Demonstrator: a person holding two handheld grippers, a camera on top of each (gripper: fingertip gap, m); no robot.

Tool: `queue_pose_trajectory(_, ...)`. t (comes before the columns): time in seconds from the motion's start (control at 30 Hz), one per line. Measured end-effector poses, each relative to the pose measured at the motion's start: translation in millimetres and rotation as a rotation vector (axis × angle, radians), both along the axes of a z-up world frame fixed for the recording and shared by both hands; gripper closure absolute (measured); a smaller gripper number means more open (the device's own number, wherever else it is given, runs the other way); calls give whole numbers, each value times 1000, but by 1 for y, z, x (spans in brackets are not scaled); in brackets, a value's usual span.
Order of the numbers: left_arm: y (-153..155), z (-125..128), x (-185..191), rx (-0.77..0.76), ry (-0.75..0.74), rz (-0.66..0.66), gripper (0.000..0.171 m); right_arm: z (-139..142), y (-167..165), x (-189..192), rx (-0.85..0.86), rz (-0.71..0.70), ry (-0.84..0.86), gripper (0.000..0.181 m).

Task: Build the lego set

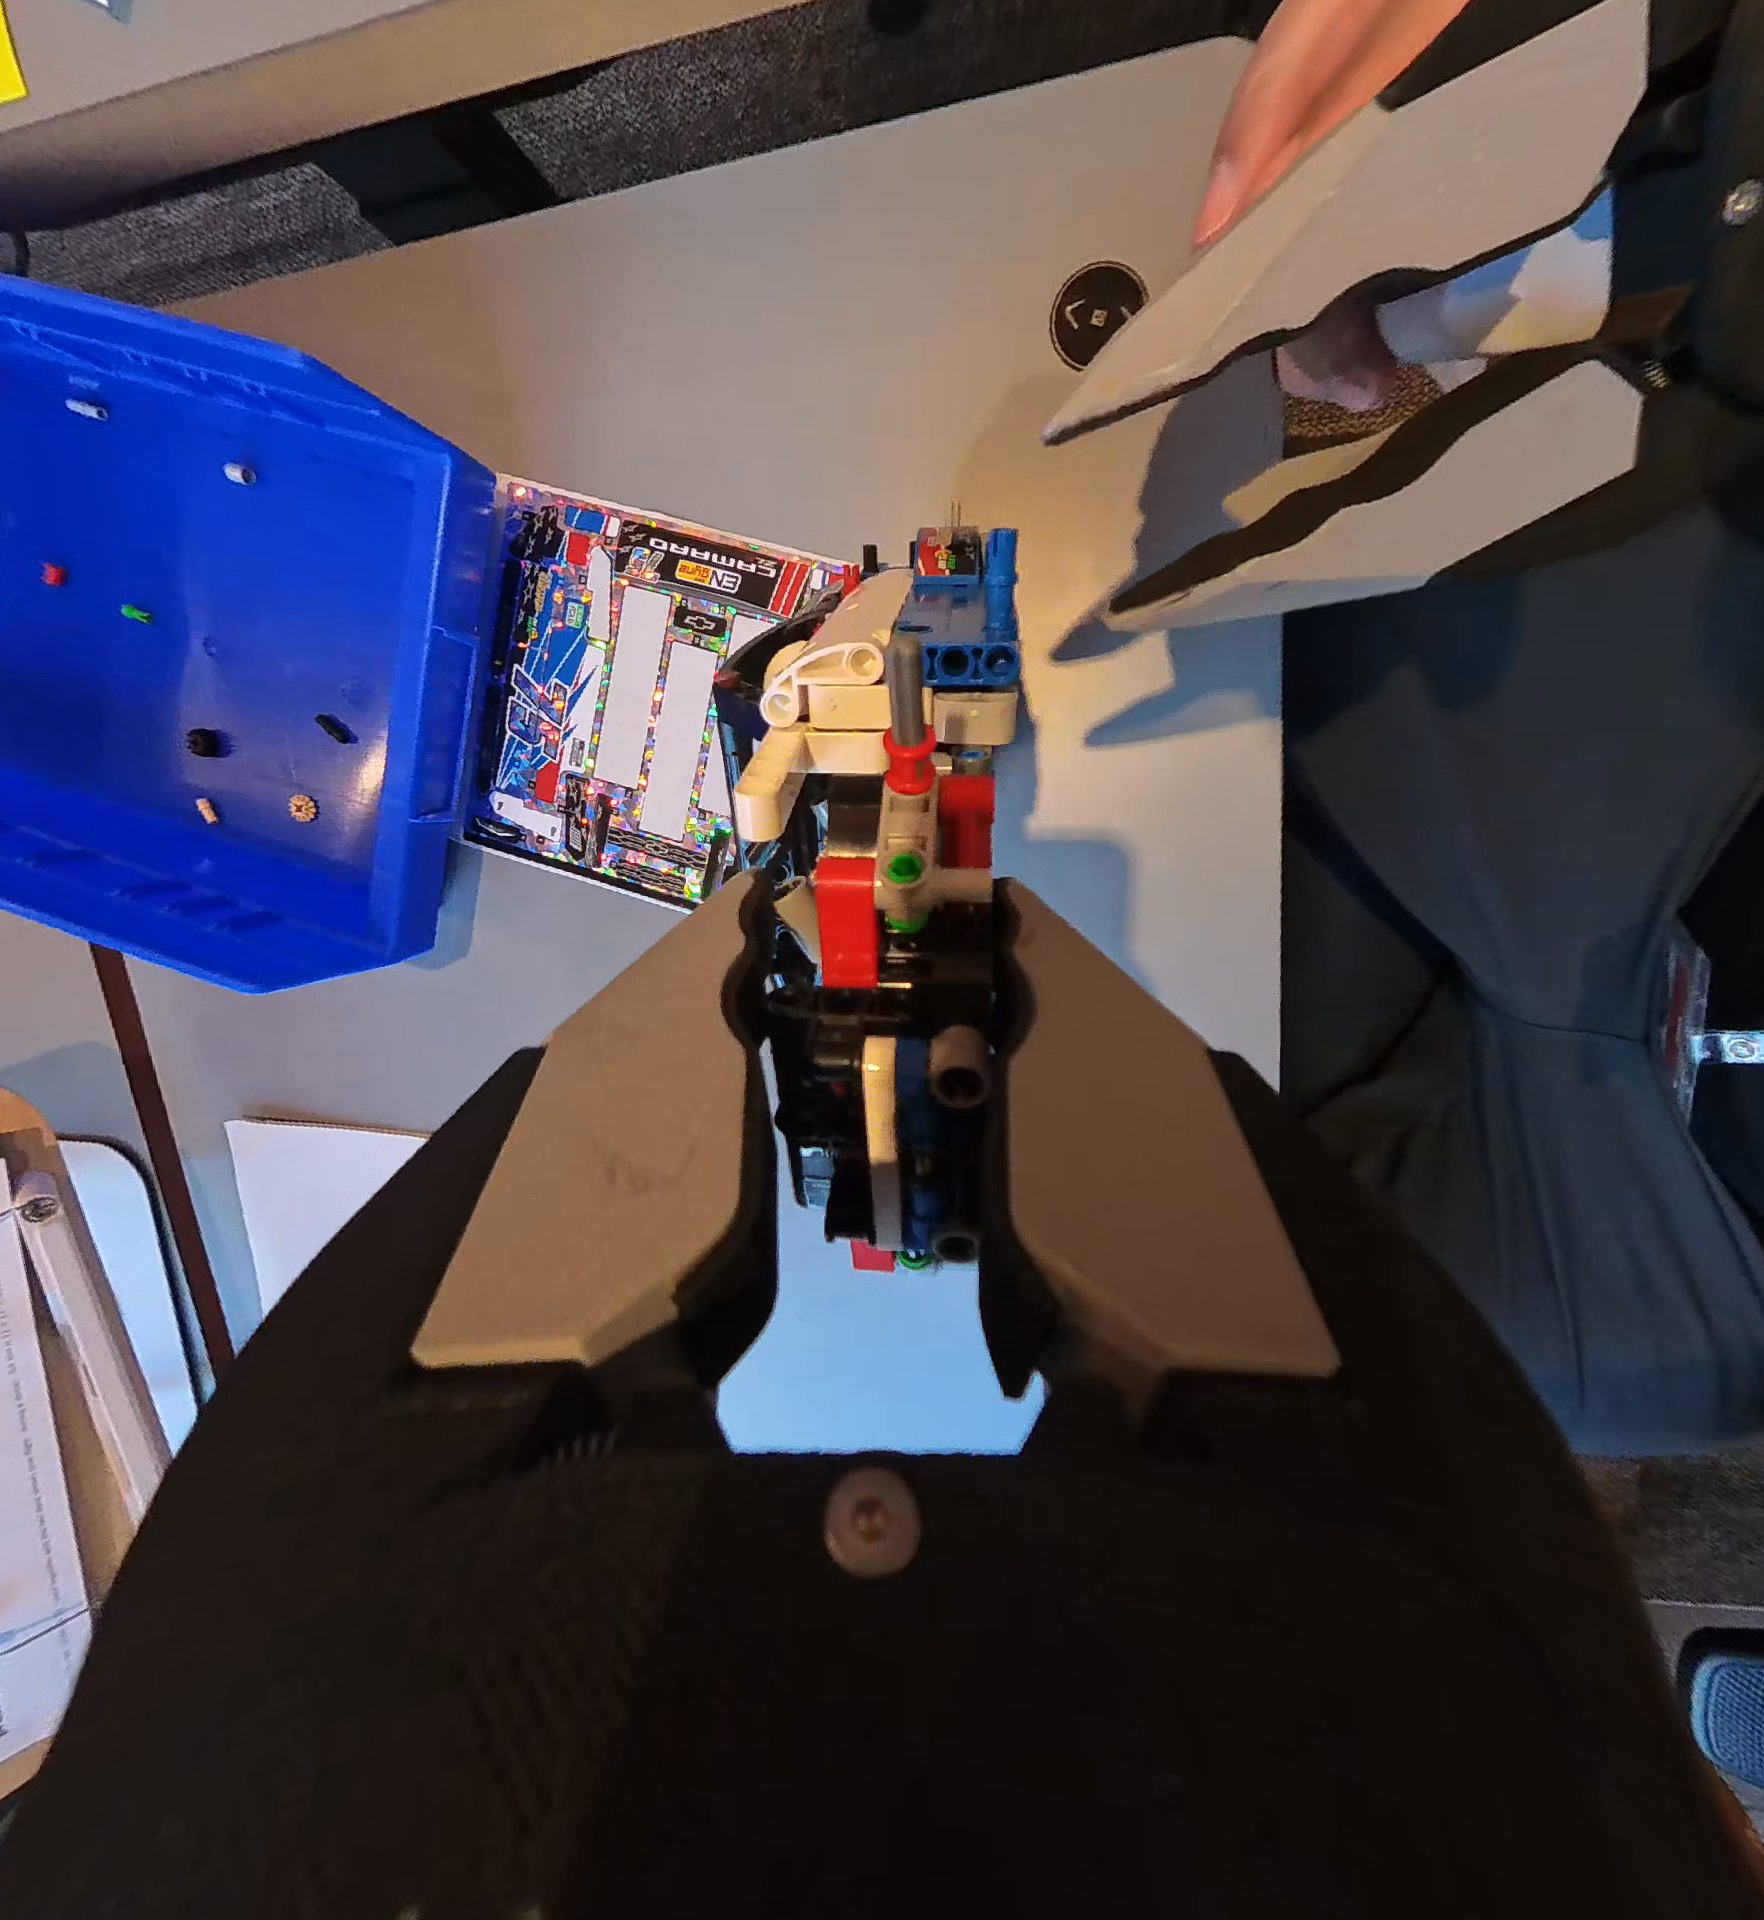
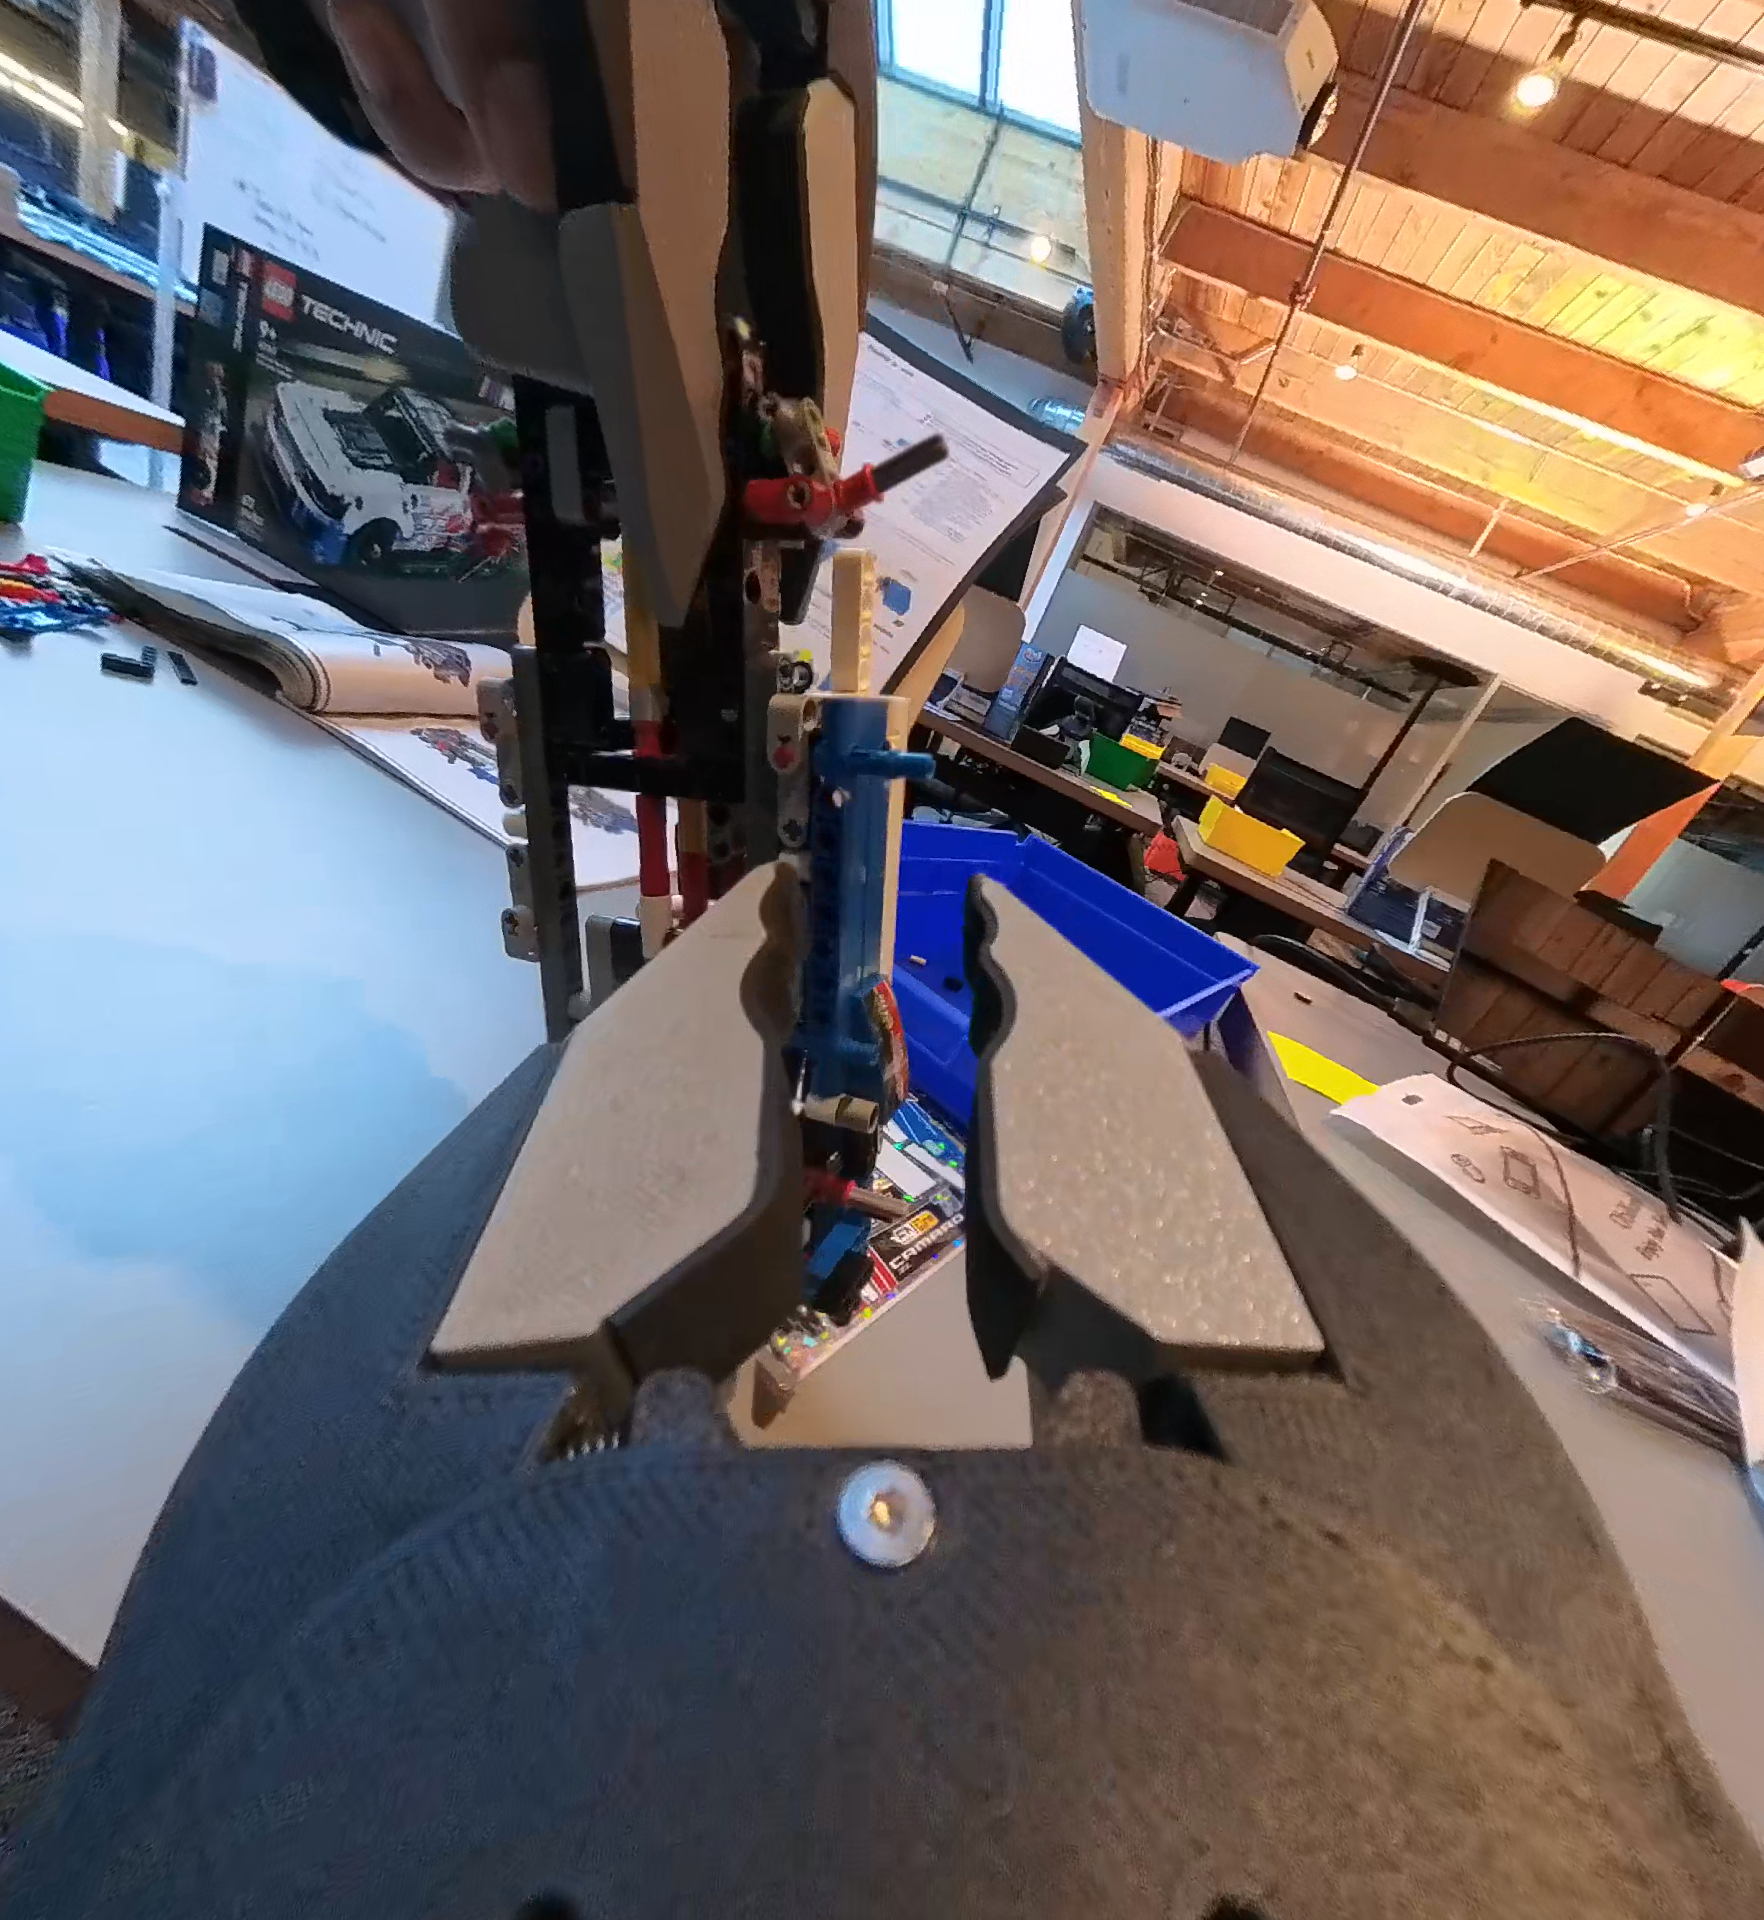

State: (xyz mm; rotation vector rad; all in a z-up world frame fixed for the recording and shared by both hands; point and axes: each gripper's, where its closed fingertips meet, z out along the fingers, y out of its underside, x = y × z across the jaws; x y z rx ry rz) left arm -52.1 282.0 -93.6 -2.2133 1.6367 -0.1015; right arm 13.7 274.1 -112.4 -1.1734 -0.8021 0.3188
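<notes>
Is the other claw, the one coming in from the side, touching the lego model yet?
Apart. In the left wrist view, bare table shows between the right gripper and the lego model, which the left gripper clamps.

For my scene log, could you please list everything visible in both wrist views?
Lego model: one, white, blue, red and black, held upright over the table.
Blue bin: one, left of the model, a few small loose pieces inside.
Sticker sheet: one, shiny multicolour, flat between bin and model.
Table: one, pale grey.
Set box: one, dark, standing at the table's far side.
Instruction booklet: one, open, before the box.
Loose pieces: a pile, mixed colours, far left.
Left claw: one, grey and black, shut on the model.
Right claw: one, open, its fingers either side of the model's blue end.
</notes>
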Motion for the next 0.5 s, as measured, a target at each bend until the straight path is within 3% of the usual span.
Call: queue_pose_trajectory(0.5, 4, 0, 11, -10, 32, 17, 134, 10, 18, -6, 64, -53, -47, 152)
